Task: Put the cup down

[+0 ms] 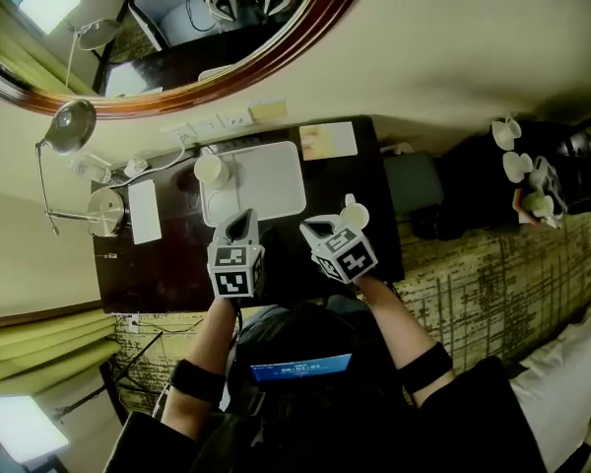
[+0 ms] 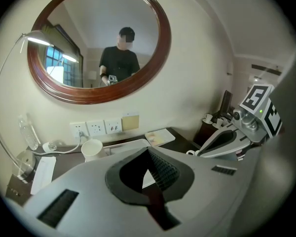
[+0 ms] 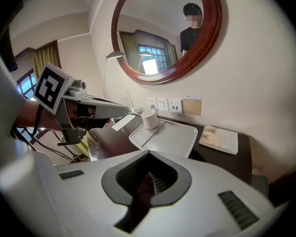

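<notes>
- Two grey hand-held grippers hang low over a dark wooden desk surface. The left gripper and the right gripper are side by side, both angled toward the wall.
- Both pairs of fingers are pressed together. Each gripper's own view shows only ribbed pads meeting, with nothing caught between them.
- One small white round cup stands upright at the far left corner of a white rectangular plastic tray. It is near the white wall sockets and below the oval wood-framed mirror. Neither gripper touches the cup, and the right one is well apart from it.
- Another small white round object sits just beside the right gripper. It is too small to say whether it is a second cup.
- Judged from how things lie, the set-down looks complete: the cup rests on the tray on its own, level and unsupported.
- Little appears to be left, perhaps only drawing both hands clear of the surface. Nothing in view seems to call for another grasp.
</notes>
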Demonstrator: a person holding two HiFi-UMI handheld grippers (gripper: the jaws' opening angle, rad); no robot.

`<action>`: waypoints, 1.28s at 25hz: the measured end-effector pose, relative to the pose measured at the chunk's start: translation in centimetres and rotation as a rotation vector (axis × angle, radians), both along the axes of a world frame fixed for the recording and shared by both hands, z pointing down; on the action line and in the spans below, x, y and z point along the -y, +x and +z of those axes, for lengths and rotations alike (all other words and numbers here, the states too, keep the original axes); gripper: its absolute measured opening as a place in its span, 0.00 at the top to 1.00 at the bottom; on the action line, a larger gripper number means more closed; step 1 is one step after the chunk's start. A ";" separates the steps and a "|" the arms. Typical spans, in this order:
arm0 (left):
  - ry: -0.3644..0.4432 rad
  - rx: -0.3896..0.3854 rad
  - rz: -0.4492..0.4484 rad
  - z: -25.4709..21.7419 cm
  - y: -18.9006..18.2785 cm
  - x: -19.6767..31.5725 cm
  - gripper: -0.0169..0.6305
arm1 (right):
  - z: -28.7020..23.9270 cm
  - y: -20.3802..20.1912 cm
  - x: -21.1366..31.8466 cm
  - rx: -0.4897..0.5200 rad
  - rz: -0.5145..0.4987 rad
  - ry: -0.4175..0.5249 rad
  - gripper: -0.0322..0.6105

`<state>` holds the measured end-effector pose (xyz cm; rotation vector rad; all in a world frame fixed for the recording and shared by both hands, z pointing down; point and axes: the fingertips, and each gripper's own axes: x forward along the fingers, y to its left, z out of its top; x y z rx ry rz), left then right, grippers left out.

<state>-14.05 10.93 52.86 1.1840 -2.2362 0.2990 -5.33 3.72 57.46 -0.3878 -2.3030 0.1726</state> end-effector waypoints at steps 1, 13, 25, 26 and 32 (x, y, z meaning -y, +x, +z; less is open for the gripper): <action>0.005 -0.009 0.012 -0.1 0.3 0.4 0.97 | 0.0 0.1 0.1 -0.001 0.005 -0.002 0.95; -0.040 -0.081 0.165 1.8 4.1 5.5 0.97 | 1.3 3.5 4.7 -0.029 0.169 -0.001 0.95; -0.188 -0.272 0.415 7.3 14.2 16.0 0.39 | 1.0 7.9 17.9 -0.034 0.424 0.020 0.95; -0.198 -0.284 0.418 7.8 14.8 16.7 0.34 | 1.2 8.3 18.5 -0.041 0.432 0.014 0.95; -0.236 -0.333 0.380 11.0 16.9 20.0 0.21 | 2.7 10.0 21.6 -0.074 0.422 0.004 0.95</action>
